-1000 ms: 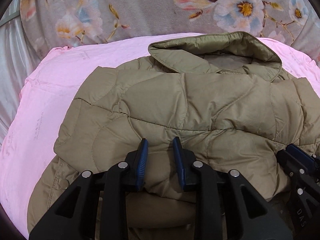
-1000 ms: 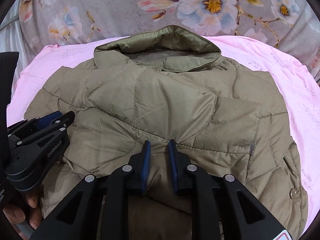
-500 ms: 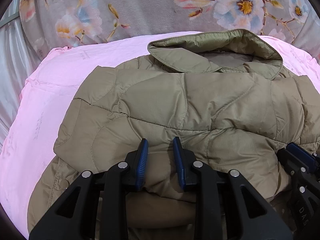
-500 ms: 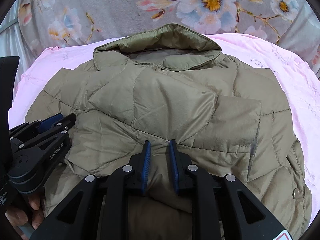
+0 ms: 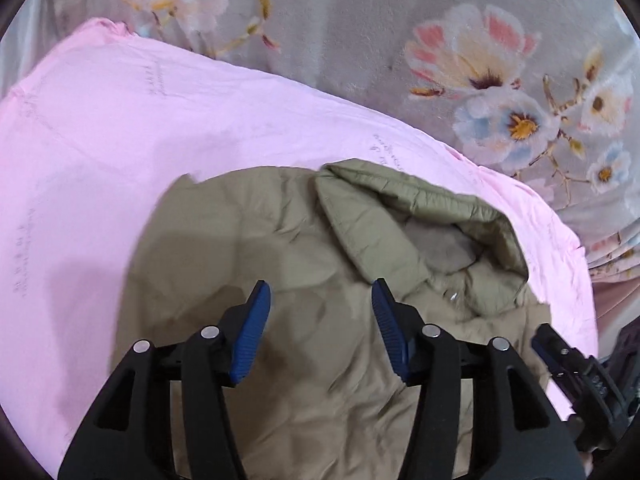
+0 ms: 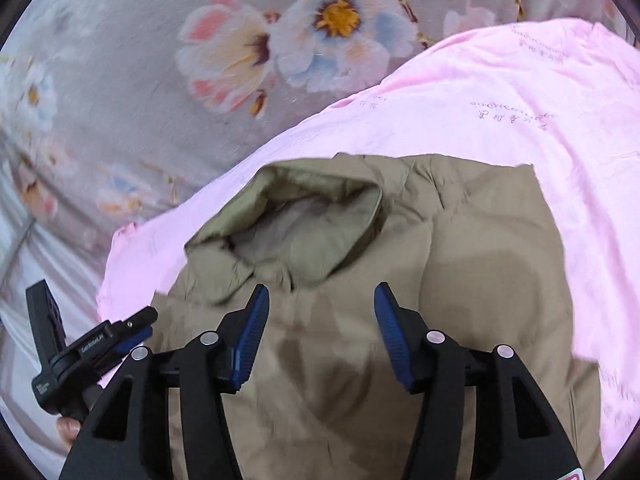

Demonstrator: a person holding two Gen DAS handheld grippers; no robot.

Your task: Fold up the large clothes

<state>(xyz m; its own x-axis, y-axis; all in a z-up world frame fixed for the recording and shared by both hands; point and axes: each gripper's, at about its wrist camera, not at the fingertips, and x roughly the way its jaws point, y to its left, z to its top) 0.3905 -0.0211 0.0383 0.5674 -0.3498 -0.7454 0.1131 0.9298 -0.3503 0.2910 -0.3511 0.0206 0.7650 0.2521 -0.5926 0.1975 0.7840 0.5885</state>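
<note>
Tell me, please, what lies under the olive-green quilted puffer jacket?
The olive-green quilted puffer jacket lies on a pink sheet, which shows around its collar and sides. A grey floral blanket lies beyond that. What lies beneath the sheet under the jacket is covered.

item: olive-khaki quilted jacket (image 5: 304,264) | state: folded, compact bundle | pose: flat, collar (image 6: 320,216) up and open | location: on pink sheet (image 5: 120,128) | lower edge: blurred, possibly tucked under

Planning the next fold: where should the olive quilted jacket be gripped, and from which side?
Grip the olive quilted jacket at its collared top edge, reaching over from the near side. That edge lies raised above the pink sheet, so fingers can pinch it.
</note>
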